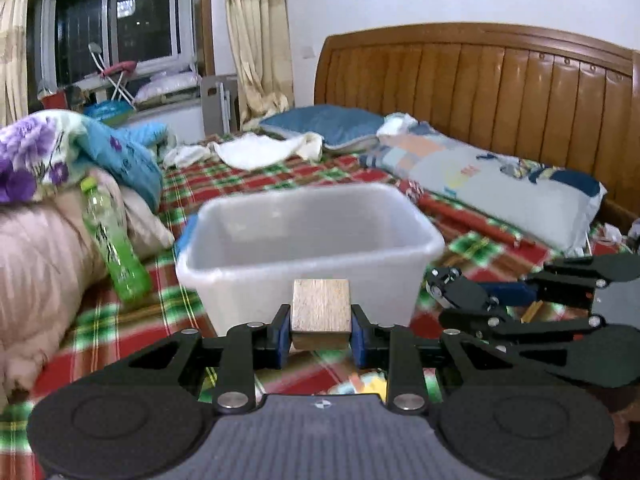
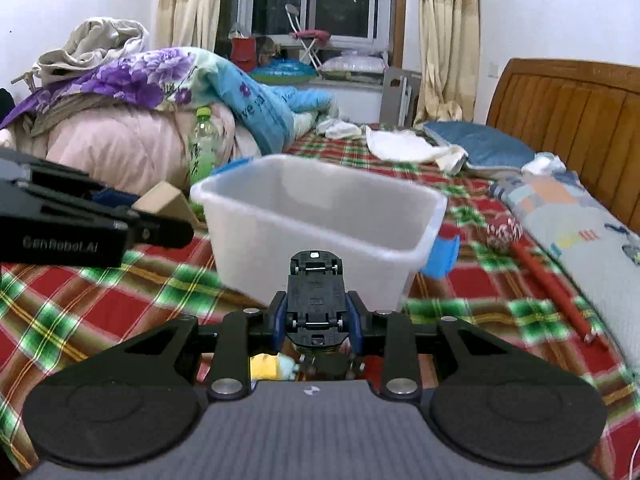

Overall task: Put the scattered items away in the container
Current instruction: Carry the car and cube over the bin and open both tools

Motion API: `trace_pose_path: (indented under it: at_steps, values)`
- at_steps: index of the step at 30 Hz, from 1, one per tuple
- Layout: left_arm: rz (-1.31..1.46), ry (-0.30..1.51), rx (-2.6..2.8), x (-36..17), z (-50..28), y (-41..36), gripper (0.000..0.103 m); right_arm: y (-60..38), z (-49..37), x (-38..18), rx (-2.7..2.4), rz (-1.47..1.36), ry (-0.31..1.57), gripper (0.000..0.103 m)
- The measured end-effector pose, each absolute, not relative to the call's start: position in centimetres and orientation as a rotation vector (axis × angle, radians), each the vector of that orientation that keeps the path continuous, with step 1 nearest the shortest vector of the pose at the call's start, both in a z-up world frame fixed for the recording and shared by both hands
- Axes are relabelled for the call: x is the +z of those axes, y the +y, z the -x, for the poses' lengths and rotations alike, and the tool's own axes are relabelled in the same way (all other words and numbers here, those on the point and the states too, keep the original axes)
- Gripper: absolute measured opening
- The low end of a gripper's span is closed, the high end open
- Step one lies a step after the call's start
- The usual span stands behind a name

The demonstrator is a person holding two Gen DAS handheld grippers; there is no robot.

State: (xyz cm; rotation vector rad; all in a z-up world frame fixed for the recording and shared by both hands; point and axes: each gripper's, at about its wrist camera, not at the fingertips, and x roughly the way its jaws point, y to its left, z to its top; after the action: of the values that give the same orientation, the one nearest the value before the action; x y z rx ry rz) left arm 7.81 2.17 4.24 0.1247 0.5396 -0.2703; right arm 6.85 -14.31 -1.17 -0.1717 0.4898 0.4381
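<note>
Fingers of the left gripper [image 1: 321, 326] are closed onto a wooden block [image 1: 321, 311], which sits squarely between the blue pads [image 1: 282, 336] with its pale grain face up. Straight ahead of the block, just beyond it, stands the white plastic container [image 1: 308, 254] on the red-and-green plaid bedspread [image 1: 120, 320]; its near wall rises behind the block. To the left of the gripper a green bottle [image 1: 114, 242] leans against a pink quilt [image 1: 40, 276]. To the right, near and at about the same height, is the right gripper [image 1: 454, 292].

Seen from its own camera, the right gripper [image 2: 316, 322] is closed on a black toy car [image 2: 316, 296], held belly-up with the chassis and wheels showing and its nose pointing ahead. The container [image 2: 320, 216] lies directly in front of the car, close, with a blue object [image 2: 442, 258] against its far right corner. Further right on the bedspread rest a red patterned ball [image 2: 505, 233] and a long red pencil [image 2: 556, 290], beside a pale pillow [image 2: 580, 232]. Below the fingers a yellow toy [image 2: 272, 366] lies on the bedspread, only partly visible.
</note>
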Motion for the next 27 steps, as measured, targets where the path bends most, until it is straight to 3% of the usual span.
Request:
trace_pose_path:
  at_steps: [12, 27]
  values:
    - [-0.101, 0.503, -0.227, 6.1, -14.6, 3.4, 0.033, -13.3, -12.0, 1.6, 0.456, 0.194, 0.407, 0.033]
    - [-0.069, 0.553, -0.222, 2.7, -23.5, 2.6, 0.033, -12.0, -19.6, -0.6, 0.430, 0.193, 0.458, 0.033]
